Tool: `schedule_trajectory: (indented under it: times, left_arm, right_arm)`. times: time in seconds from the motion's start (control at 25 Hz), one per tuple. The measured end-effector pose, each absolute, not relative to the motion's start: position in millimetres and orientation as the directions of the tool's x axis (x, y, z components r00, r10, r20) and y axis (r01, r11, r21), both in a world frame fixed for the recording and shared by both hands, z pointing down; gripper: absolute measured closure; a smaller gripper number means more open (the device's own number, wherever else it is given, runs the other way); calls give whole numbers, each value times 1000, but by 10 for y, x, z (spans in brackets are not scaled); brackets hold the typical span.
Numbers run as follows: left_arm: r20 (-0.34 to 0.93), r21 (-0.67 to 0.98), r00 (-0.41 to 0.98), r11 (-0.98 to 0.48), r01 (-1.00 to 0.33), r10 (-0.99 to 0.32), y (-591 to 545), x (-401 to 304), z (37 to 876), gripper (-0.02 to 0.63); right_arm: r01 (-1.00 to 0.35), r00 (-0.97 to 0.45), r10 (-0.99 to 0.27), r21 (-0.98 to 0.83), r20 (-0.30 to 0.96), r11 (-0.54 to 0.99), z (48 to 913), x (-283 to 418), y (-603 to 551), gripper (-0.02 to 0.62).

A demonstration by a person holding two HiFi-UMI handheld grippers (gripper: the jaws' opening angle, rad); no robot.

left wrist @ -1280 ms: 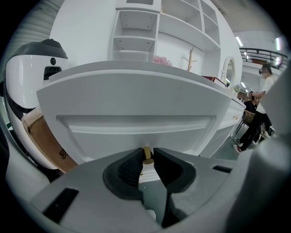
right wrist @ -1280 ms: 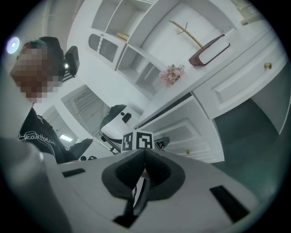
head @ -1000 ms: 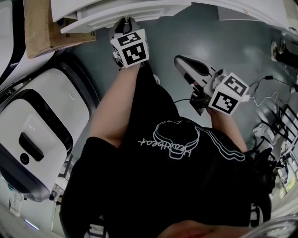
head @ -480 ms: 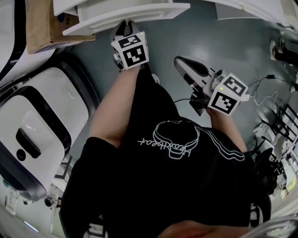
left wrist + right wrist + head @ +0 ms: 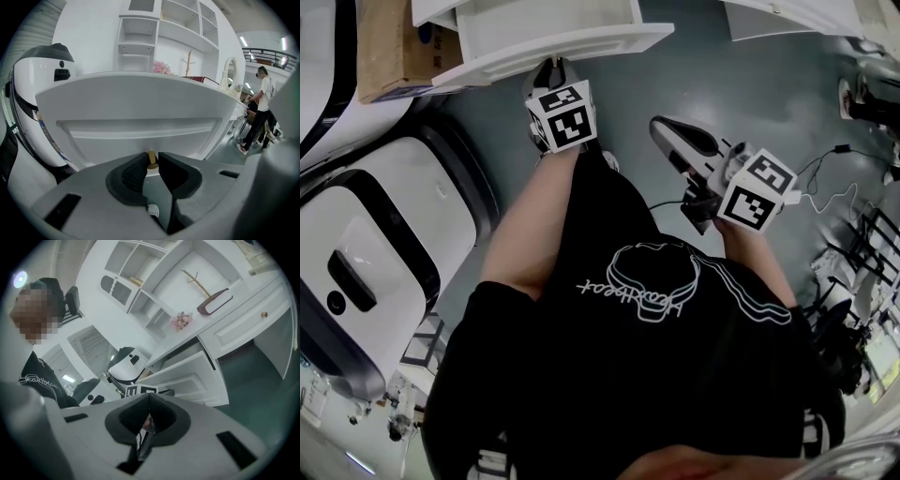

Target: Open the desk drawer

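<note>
— Jaws of the left gripper [image 5: 151,164] are clenched on the small brass knob [image 5: 151,156] of the drawer [image 5: 140,108].
— How does the drawer look?
— It is white, with a long sunken panel across its front and the knob below that panel. It stands pulled out from the desk [image 5: 243,326], toward the person, and from above its open inside shows.
— And the right gripper [image 5: 149,404]?
— Its jaws are pressed together with nothing between them. It hangs well apart from the drawer, at the right.
— What differs from a second ago?
— The drawer is out a little further, and the left gripper is nearer to the person with it. The right one keeps its place.
</note>
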State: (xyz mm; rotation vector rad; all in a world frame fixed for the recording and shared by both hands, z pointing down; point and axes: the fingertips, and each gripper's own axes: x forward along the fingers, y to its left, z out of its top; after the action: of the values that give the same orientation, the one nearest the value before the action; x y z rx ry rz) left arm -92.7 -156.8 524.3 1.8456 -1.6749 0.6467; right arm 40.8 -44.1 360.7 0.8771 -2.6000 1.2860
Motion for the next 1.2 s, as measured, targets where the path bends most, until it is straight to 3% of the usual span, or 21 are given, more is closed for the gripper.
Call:
schedule_trajectory:
  times: [1.2]
  left_arm:
    - [715,96,109,-58,-994,-691,-1016,-774,5471,528]
  right_arm:
    - [-524,-846,-411,-676,341,518,3578,354,-421,589]
